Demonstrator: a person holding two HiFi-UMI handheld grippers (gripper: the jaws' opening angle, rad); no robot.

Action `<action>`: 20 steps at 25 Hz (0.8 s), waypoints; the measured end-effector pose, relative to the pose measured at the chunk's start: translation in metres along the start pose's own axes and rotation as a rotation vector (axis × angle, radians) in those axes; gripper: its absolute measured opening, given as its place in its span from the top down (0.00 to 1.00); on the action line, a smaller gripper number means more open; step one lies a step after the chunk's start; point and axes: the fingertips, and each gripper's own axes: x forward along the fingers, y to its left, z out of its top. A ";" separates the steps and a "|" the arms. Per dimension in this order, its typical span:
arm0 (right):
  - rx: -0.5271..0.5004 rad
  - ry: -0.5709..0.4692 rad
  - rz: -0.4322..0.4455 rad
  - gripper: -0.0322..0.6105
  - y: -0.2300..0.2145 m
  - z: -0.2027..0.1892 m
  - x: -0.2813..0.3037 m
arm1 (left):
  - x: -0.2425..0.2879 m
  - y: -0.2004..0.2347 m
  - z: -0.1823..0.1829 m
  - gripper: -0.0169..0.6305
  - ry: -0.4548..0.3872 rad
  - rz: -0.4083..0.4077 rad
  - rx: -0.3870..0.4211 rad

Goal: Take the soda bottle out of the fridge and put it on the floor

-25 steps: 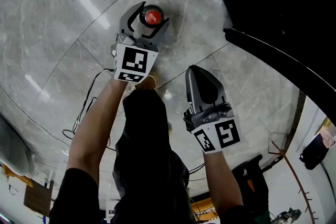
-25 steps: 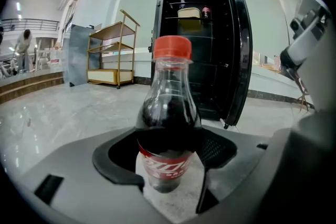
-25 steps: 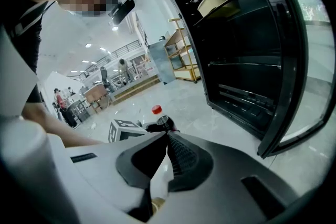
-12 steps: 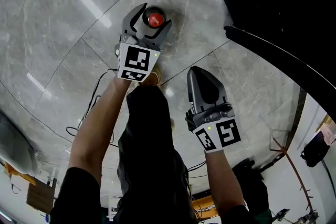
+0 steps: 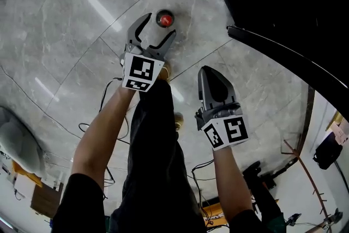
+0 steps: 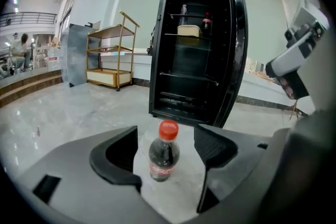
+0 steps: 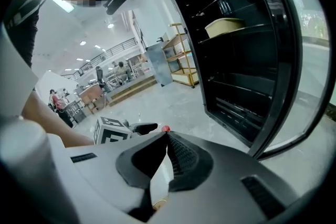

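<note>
The soda bottle, dark with a red cap, stands upright on the grey marble floor. My left gripper hangs above it, open, and its fingers touch nothing. In the left gripper view the bottle shows between and below the spread jaws of the left gripper, clear of both pads. My right gripper is shut and empty, to the right of the left one. In the right gripper view the right gripper has its jaws together, and the bottle's red cap peeks just over them.
The black fridge stands open beyond the bottle, its door swung out at the right. A yellow container and another bottle sit on its shelves. A wooden cart stands at the left. Cables lie on the floor.
Both grippers have risen. The left gripper's jaws, which stood around the bottle's cap, are now lifted off it, and the bottle stays on the floor.
</note>
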 end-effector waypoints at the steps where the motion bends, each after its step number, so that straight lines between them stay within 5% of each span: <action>1: -0.004 -0.002 0.000 0.91 0.004 0.010 -0.007 | -0.009 0.000 0.011 0.47 -0.001 0.001 0.002; 20: -0.064 -0.115 0.032 0.91 0.099 0.189 -0.197 | -0.219 -0.068 0.254 0.47 -0.061 -0.015 -0.032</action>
